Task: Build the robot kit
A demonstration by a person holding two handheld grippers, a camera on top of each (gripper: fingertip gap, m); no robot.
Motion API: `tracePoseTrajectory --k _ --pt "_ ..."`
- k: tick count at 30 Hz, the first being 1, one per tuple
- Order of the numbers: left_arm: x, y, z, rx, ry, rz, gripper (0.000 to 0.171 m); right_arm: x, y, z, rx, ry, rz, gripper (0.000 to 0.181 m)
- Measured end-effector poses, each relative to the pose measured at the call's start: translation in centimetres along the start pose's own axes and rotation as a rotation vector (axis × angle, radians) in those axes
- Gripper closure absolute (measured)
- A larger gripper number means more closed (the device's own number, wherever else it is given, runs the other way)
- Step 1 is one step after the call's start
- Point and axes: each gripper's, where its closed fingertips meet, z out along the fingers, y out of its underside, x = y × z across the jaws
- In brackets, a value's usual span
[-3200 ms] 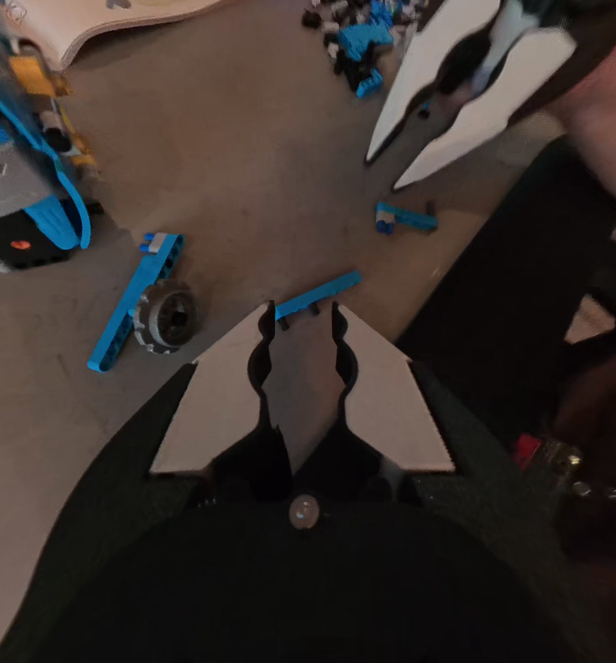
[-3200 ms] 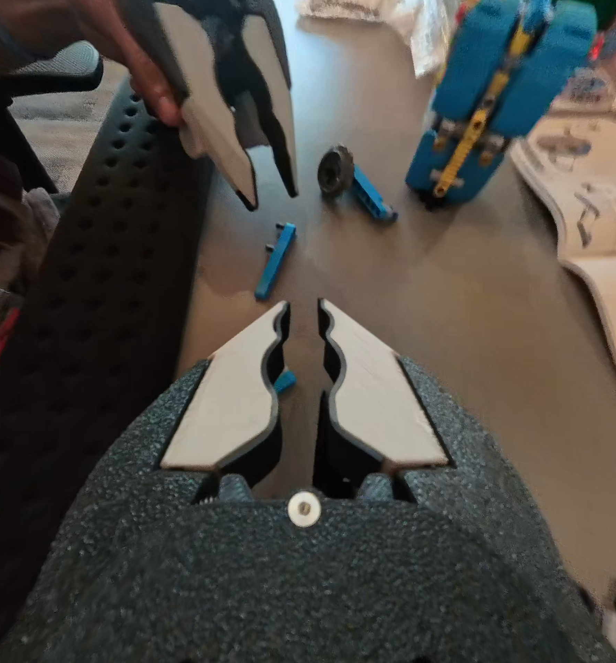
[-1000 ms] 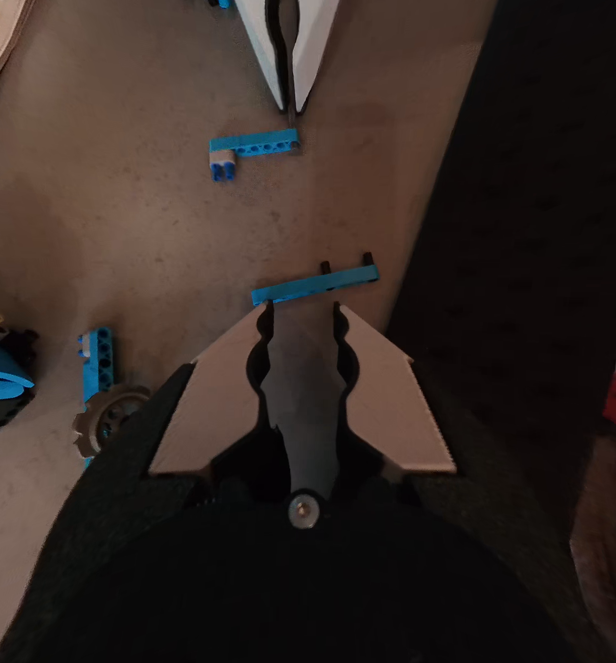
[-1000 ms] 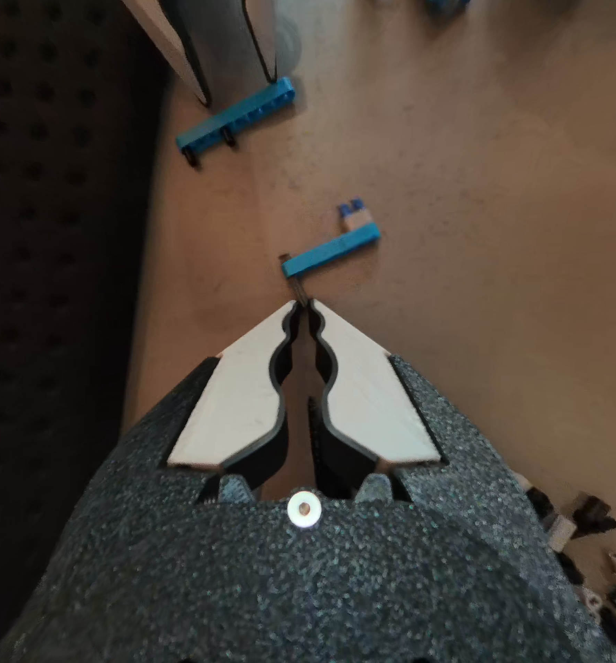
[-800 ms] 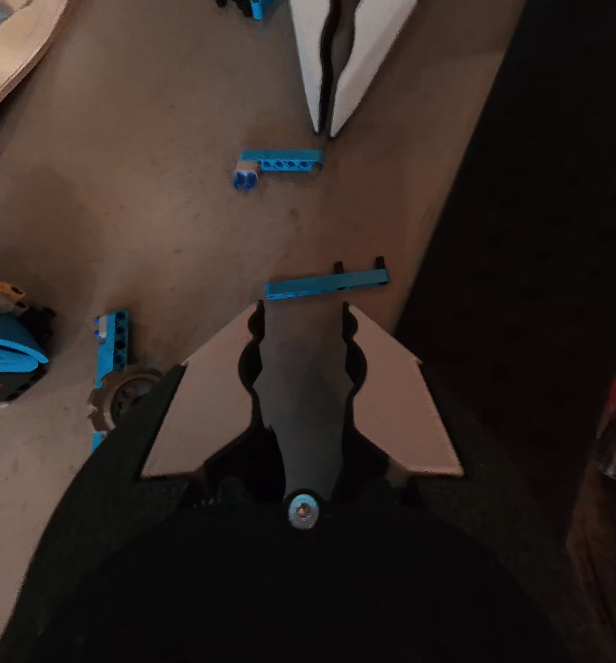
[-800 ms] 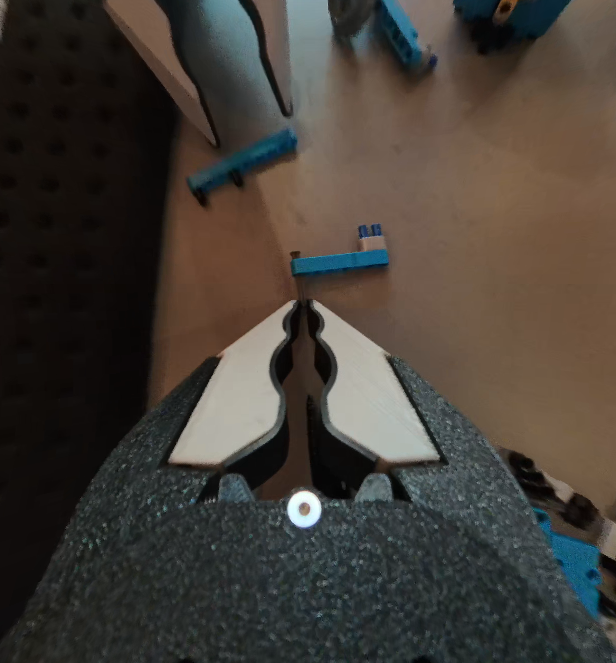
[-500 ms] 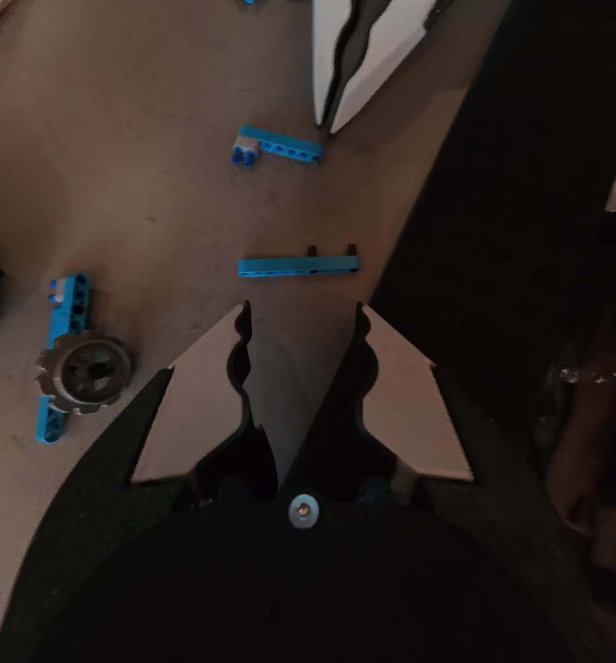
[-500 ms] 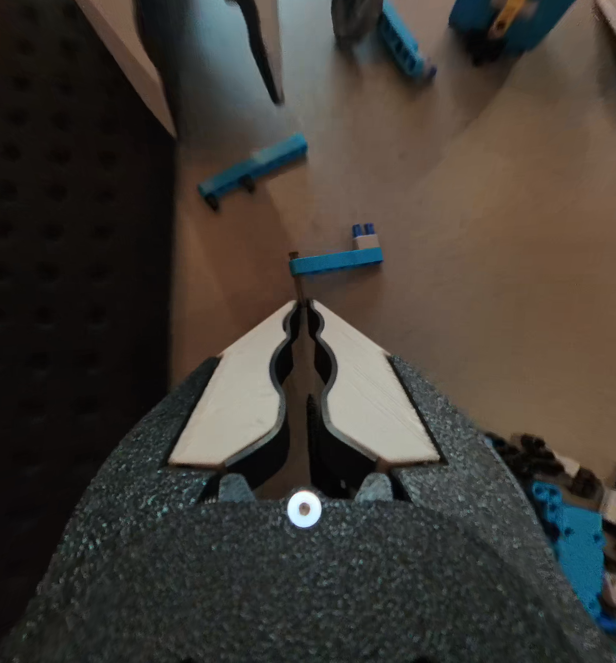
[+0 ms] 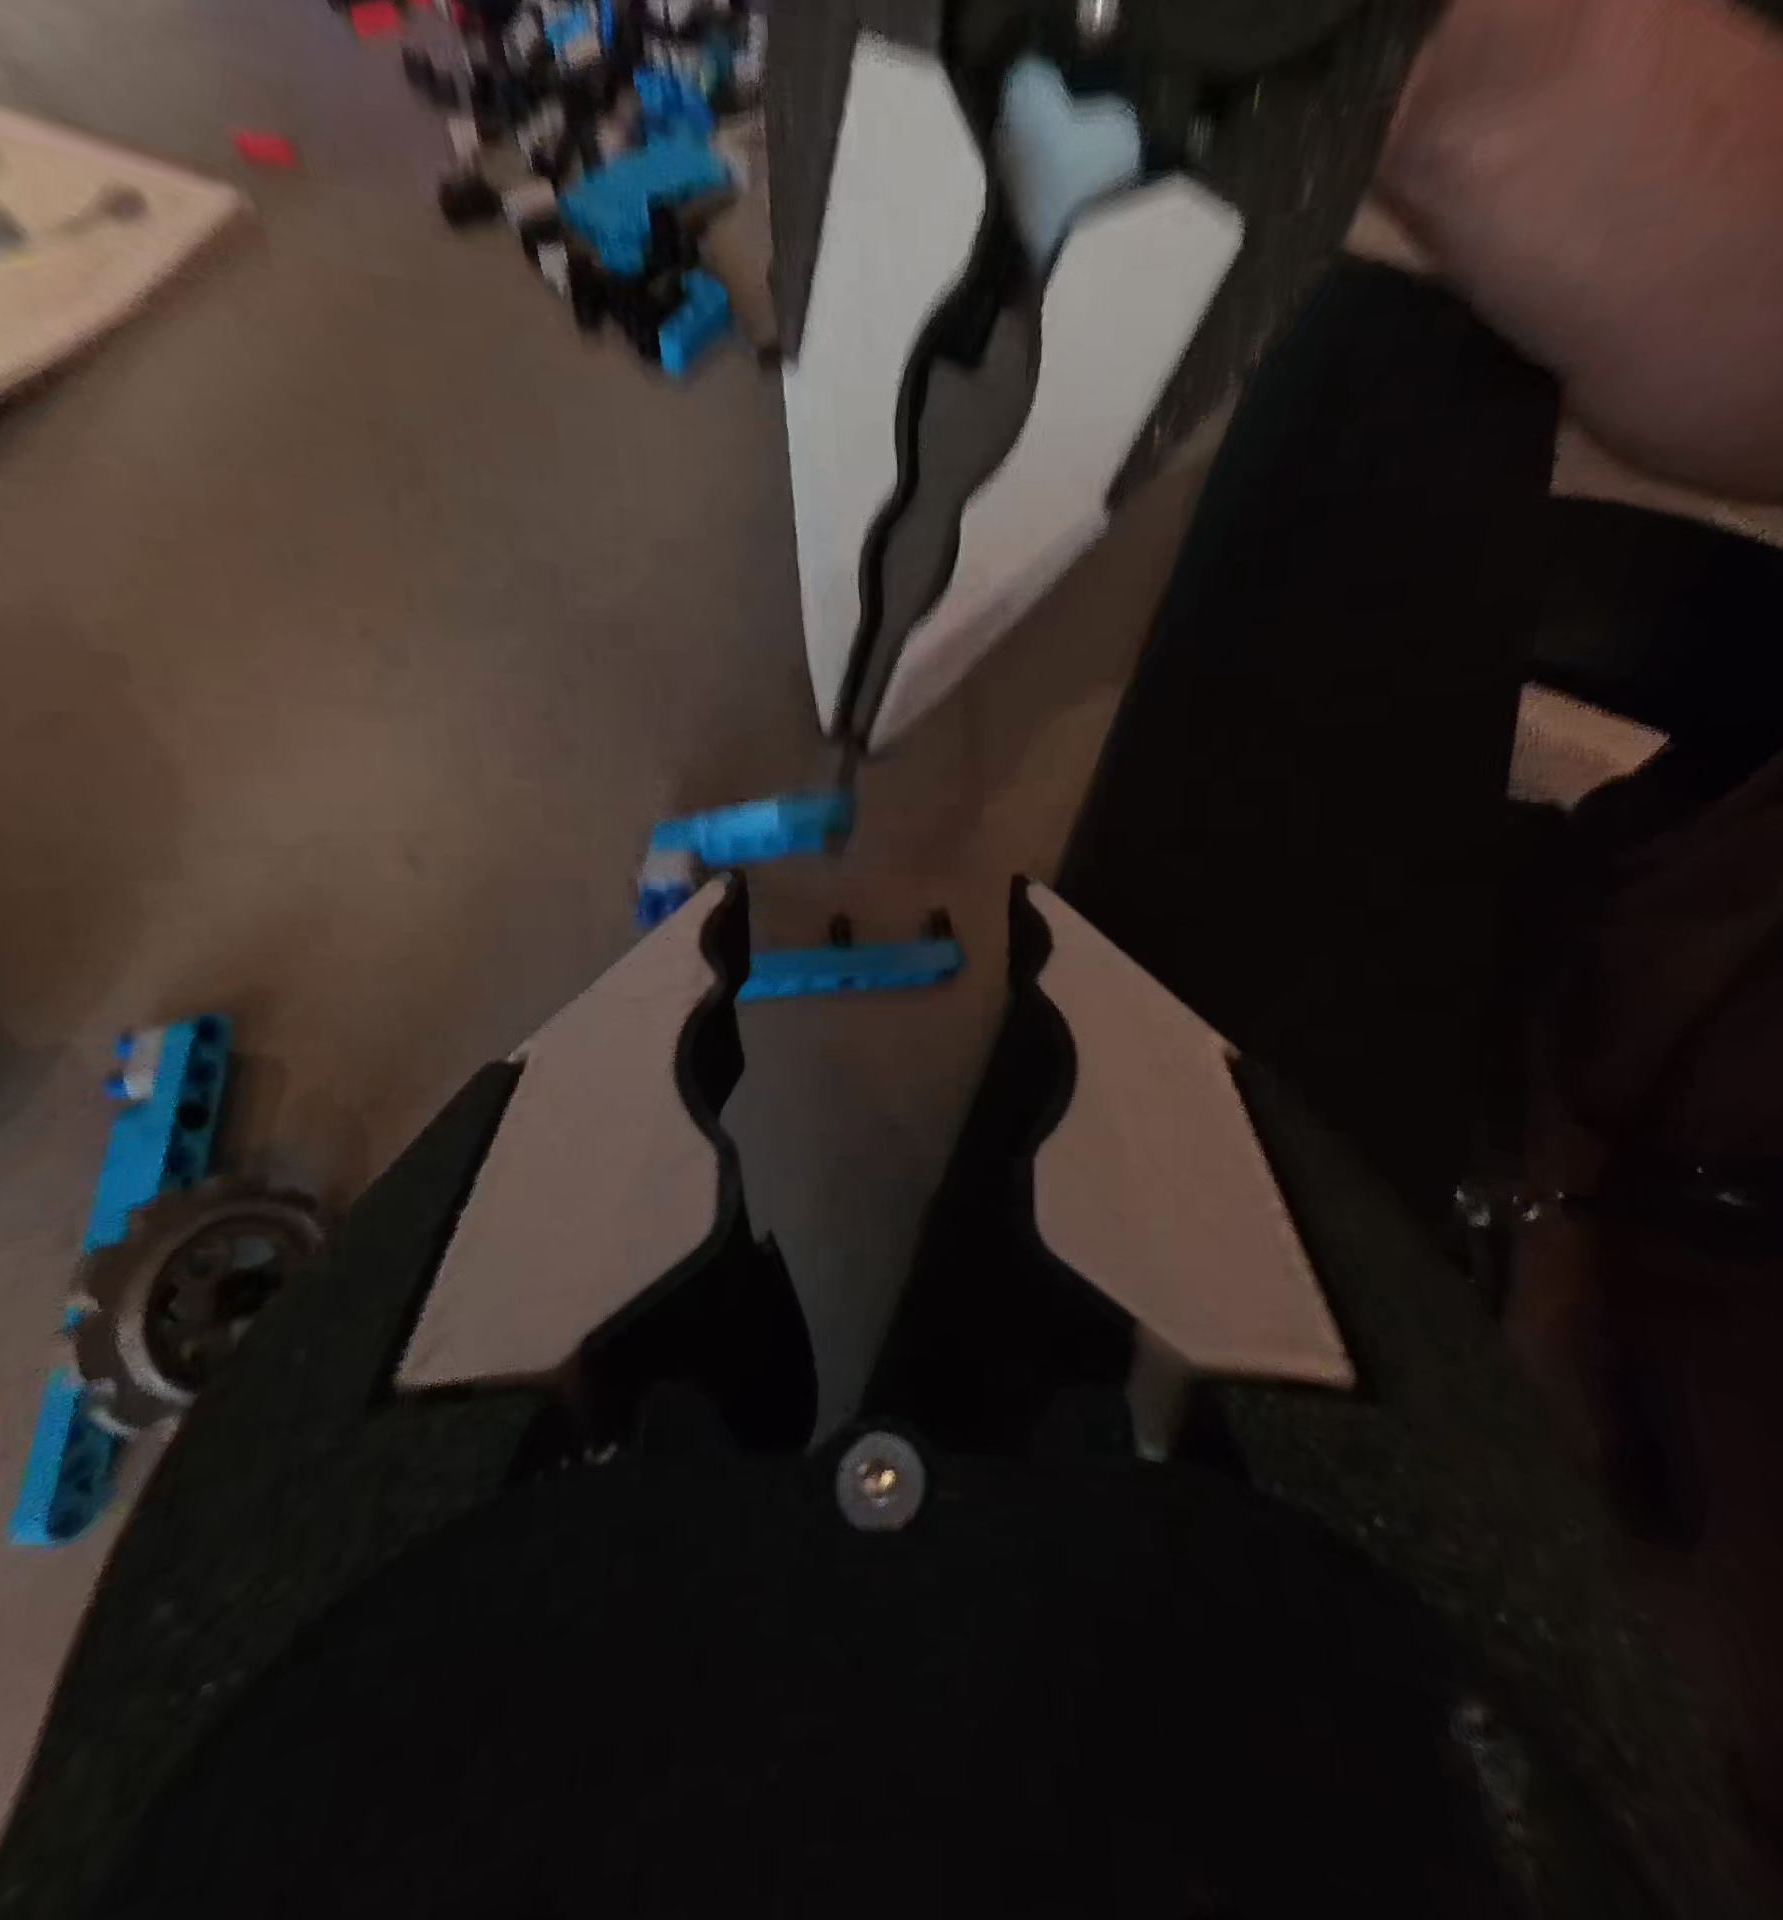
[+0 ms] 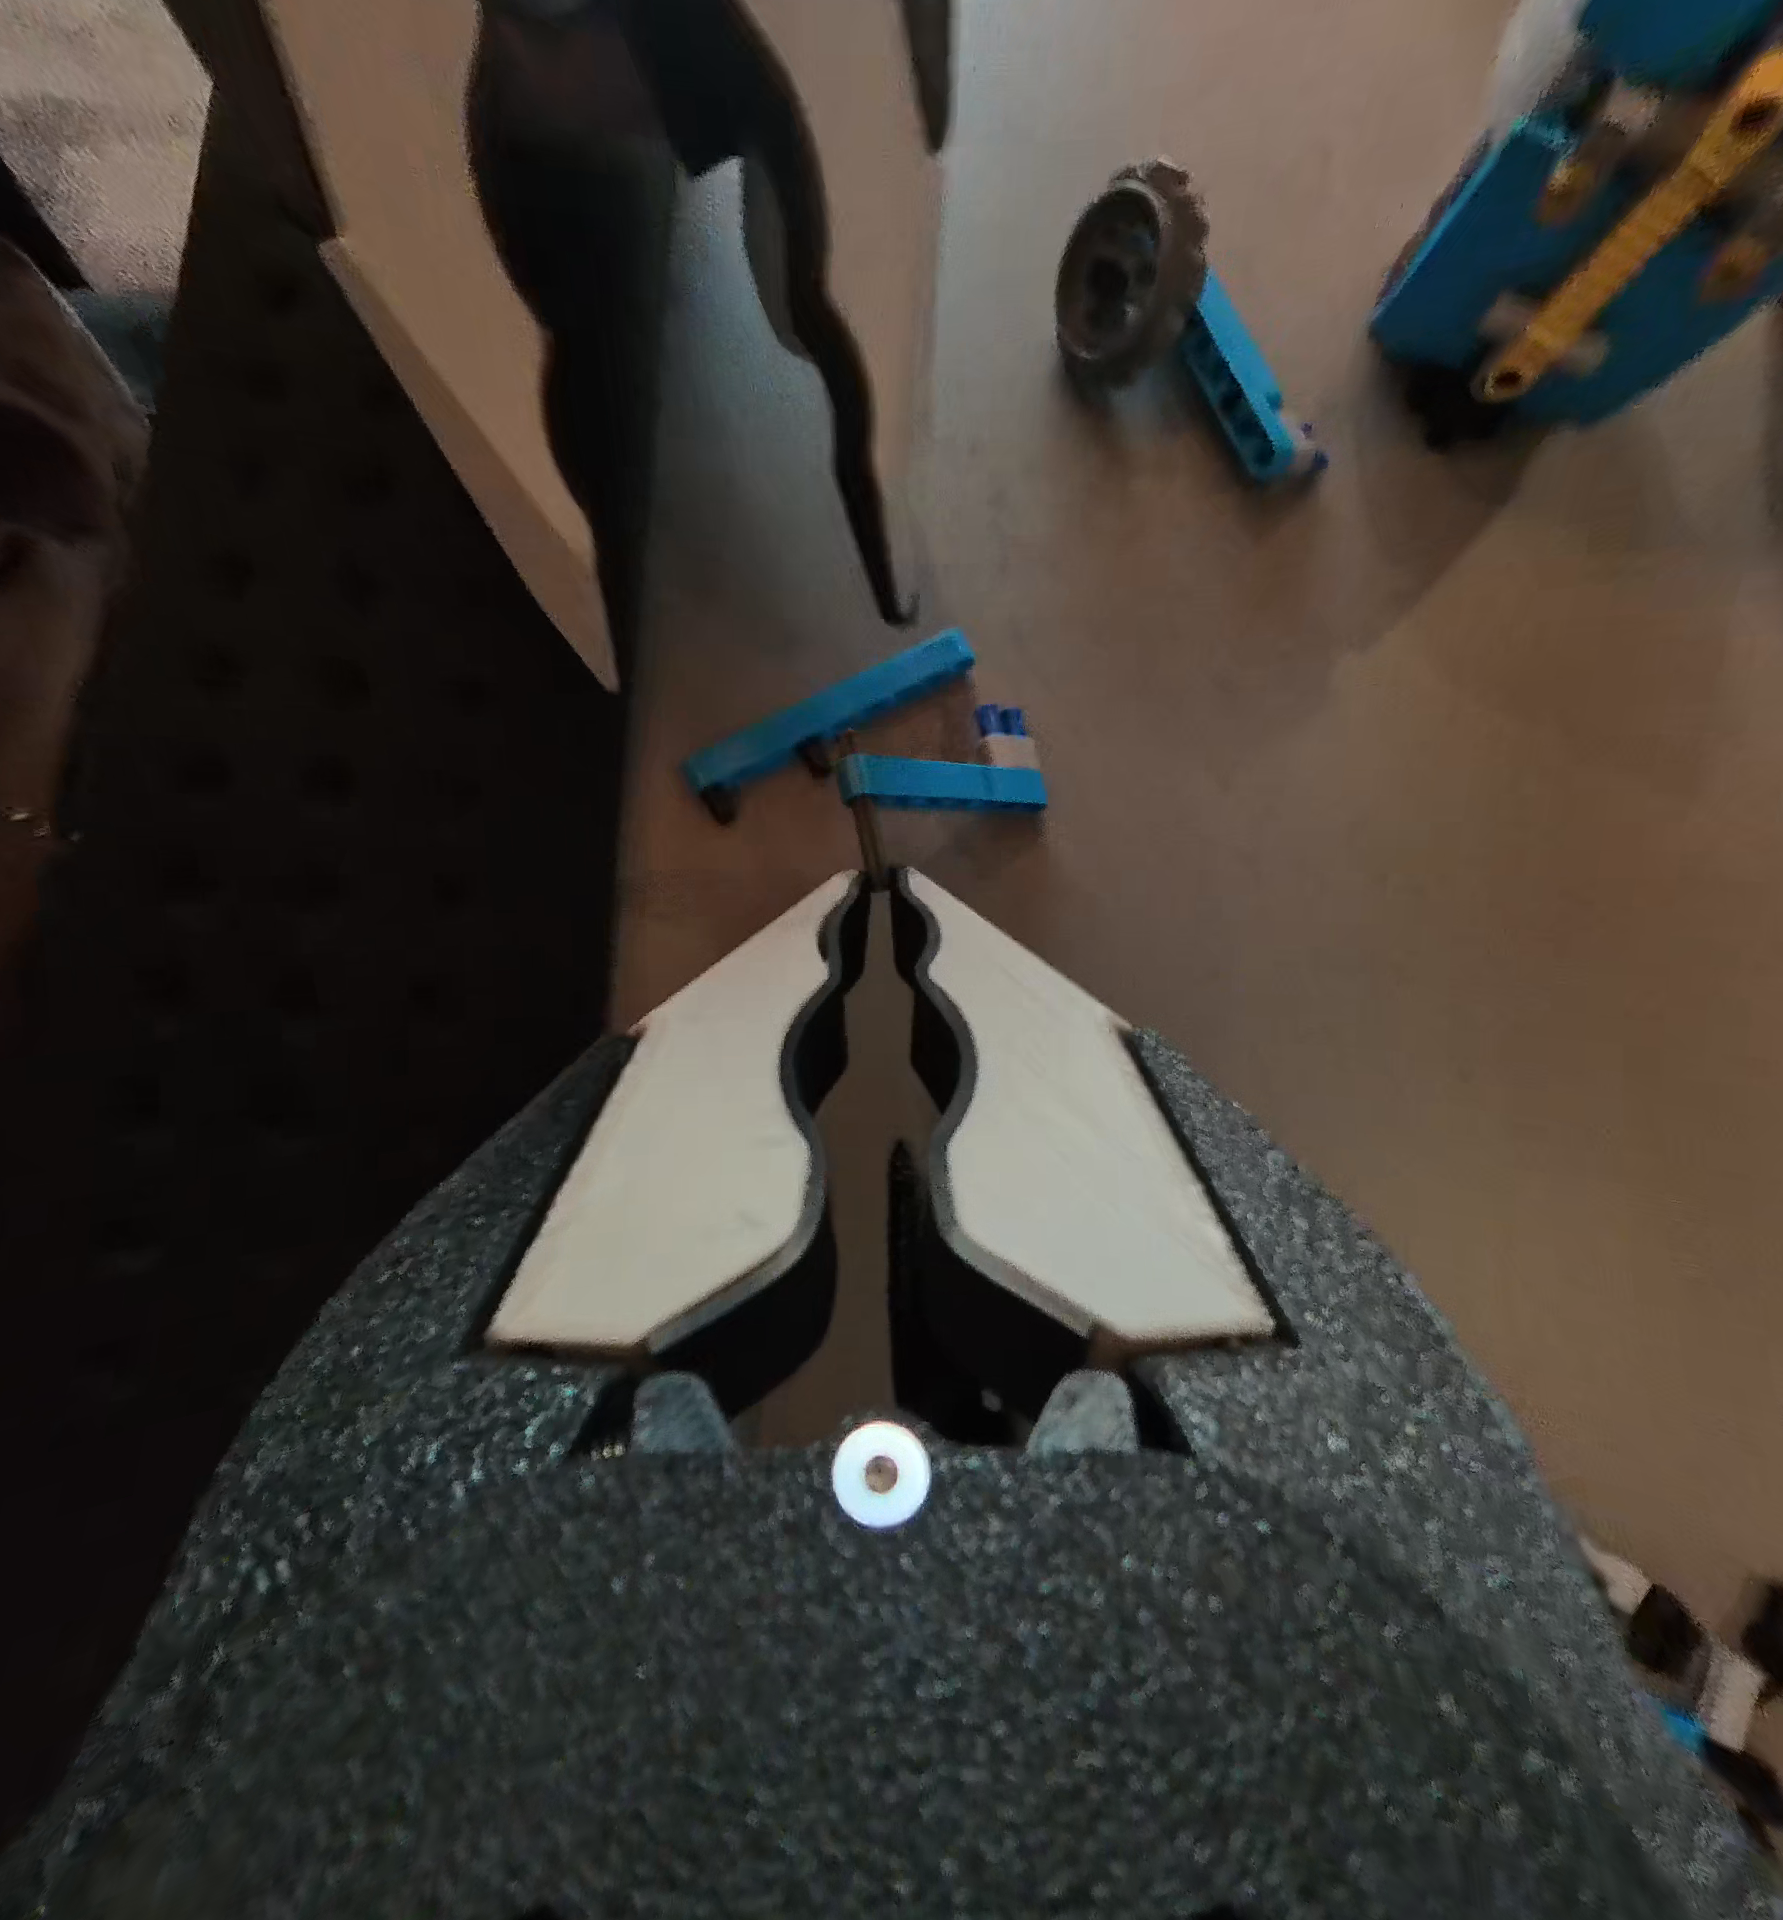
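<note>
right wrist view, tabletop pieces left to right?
pegged blue beam → blue beam on a pin held by the right gripper → gear wheel → blue beam beside it → blue-and-yellow model

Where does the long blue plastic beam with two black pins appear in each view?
Left wrist view: long blue plastic beam with two black pins, centre, between the open left gripper tips.
Right wrist view: same beam, above the right gripper.
Shared landmark: grey toothed wheel.
</note>
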Motion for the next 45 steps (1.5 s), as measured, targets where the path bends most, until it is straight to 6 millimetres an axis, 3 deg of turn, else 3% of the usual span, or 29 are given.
tracePoseTrajectory --k 3,6,9,14,20,22,28,32,36,40,45 --pt "0.0 -1.6 0.7 0.050 -0.007 0.043 0.130 -0.4 -0.4 0.3 -0.001 0.006 -0.024 0.177" --pt "0.2 -1.0 2.0 -0.025 0.006 0.089 0.132 -0.6 -0.2 0.4 0.014 -0.007 0.002 0.177" --pt "-0.2 -0.4 2.9 -0.086 -0.045 0.155 0.150 -1.3 -0.4 0.4 0.062 -0.043 0.019 0.177" --pt "-0.7 -0.6 3.0 -0.071 -0.098 0.217 0.158 -0.9 0.3 0.1 0.092 -0.060 0.061 0.177" --pt "-0.7 -0.9 3.1 -0.056 -0.081 0.208 0.156 -0.4 1.0 -0.7 0.137 -0.070 0.093 0.181" --pt "-1.5 -0.7 3.0 -0.061 -0.111 0.195 0.142 0.3 2.3 -0.5 0.085 -0.021 0.086 0.181" --pt "-2.1 0.2 0.7 -0.061 -0.106 0.122 0.133 0.7 3.5 -0.2 0.044 0.016 0.082 0.181" --pt "-2.2 1.9 -0.2 -0.130 -0.089 0.138 0.133 0.5 2.1 0.1 0.100 -0.008 0.084 0.169" --pt "-2.2 2.6 0.4 -0.181 -0.063 0.268 0.135 0.0 1.2 1.7 0.083 -0.040 0.045 0.155" --pt "-1.2 3.2 1.2 -0.230 0.031 0.424 0.146 -0.3 0.7 2.8 0.068 -0.079 0.005 0.161" --pt "-0.4 2.7 1.8 -0.219 0.108 0.418 0.143 -0.2 1.2 2.5 0.081 -0.132 0.085 0.174"
